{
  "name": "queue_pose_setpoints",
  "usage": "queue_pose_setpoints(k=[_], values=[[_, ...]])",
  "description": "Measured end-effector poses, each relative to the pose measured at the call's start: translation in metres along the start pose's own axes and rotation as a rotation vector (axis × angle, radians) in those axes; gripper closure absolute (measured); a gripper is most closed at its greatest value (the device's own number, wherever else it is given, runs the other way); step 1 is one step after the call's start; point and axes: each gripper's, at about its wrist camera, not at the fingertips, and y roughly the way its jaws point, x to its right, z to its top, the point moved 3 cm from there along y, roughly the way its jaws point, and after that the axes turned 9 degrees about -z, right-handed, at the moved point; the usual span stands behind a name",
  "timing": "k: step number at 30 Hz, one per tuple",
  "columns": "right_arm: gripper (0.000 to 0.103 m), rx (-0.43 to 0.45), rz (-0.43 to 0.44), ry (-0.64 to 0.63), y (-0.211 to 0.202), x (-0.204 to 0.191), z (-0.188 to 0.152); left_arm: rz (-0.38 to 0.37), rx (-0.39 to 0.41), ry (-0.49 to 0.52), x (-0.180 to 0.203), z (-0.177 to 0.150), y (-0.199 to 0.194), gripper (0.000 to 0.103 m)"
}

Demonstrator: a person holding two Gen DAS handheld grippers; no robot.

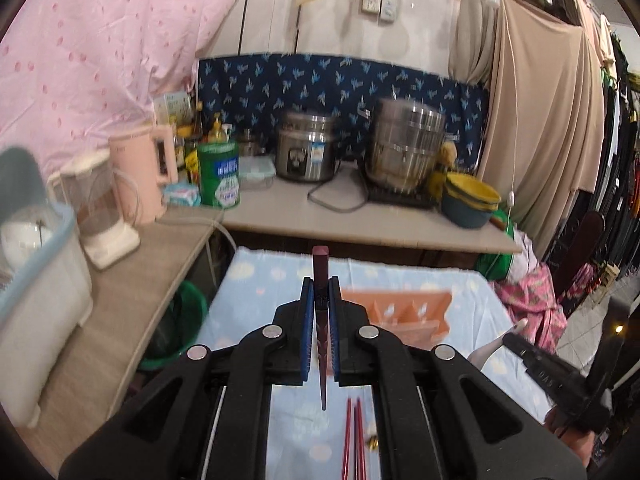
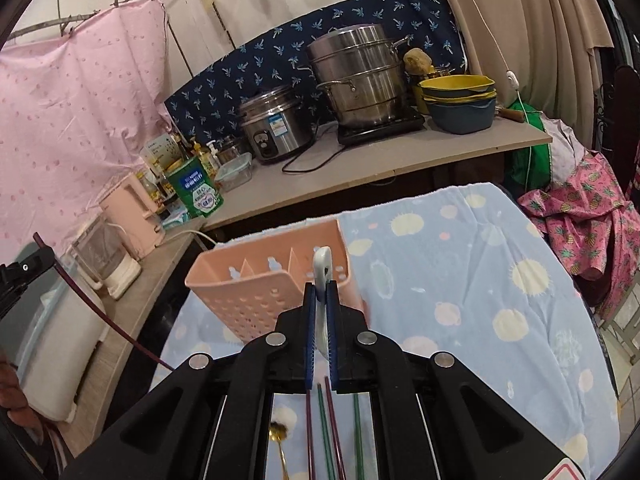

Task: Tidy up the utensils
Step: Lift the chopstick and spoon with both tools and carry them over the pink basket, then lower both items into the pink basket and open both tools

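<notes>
My left gripper (image 1: 321, 286) is shut on a dark maroon chopstick (image 1: 320, 268), held above the blue cloth; the chopstick also shows at the left of the right wrist view (image 2: 86, 298). My right gripper (image 2: 321, 290) is shut on a white spoon handle (image 2: 322, 266), just in front of the pink perforated utensil holder (image 2: 256, 300), which also shows in the left wrist view (image 1: 404, 312). Red chopsticks (image 1: 354, 436) lie on the cloth below the left gripper. Maroon and green chopsticks (image 2: 326, 428) and a gold spoon (image 2: 280, 432) lie below the right gripper.
The table has a light blue patterned cloth (image 2: 460, 280). Behind it a counter (image 2: 380, 160) holds a rice cooker (image 2: 276, 124), steel steamer pot (image 2: 360, 80), stacked bowls (image 2: 460, 100) and a green canister (image 2: 196, 188). A pink kettle (image 2: 132, 216) and a blender stand left.
</notes>
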Motion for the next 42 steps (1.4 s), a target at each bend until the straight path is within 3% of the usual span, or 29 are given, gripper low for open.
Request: queue_pose_setpoints(k=[6,10,20,28,31,33,34,42], values=[[0.098,0.056,0.061,0.034,0.025,-0.015,0.043,-0.029,0.122,0.006,0.010,0.057,-0.002,0.096],[0.098,0.061,0.088,0.042,0.043,-0.025,0.056,-0.053,0.148,-0.005,0.011,0.072,0.010,0.096],[0.098,-0.028,0.022,0.009,0.092,-0.023,0.034,-0.046,0.030,-0.011,0.005,0.041,0.074,0.096],[0.093,-0.051,-0.008,0.003,0.108,-0.017,0.021,-0.036,-0.032,-0.045,-0.006,0.021,0.095,0.096],[0.092,-0.032,-0.018,-0.004,0.104,-0.017,0.022,-0.025,-0.035,-0.037,-0.006,0.018,0.096,0.087],[0.092,-0.023,-0.020,-0.011,0.099,-0.018,0.022,-0.014,-0.031,-0.035,-0.006,0.017,0.093,0.068],[0.092,-0.018,-0.021,-0.014,0.096,-0.019,0.022,-0.010,-0.024,-0.034,-0.006,0.016,0.091,0.065],[0.091,-0.023,-0.010,-0.007,0.064,-0.014,0.005,0.005,-0.052,-0.018,-0.005,-0.005,0.071,0.059]])
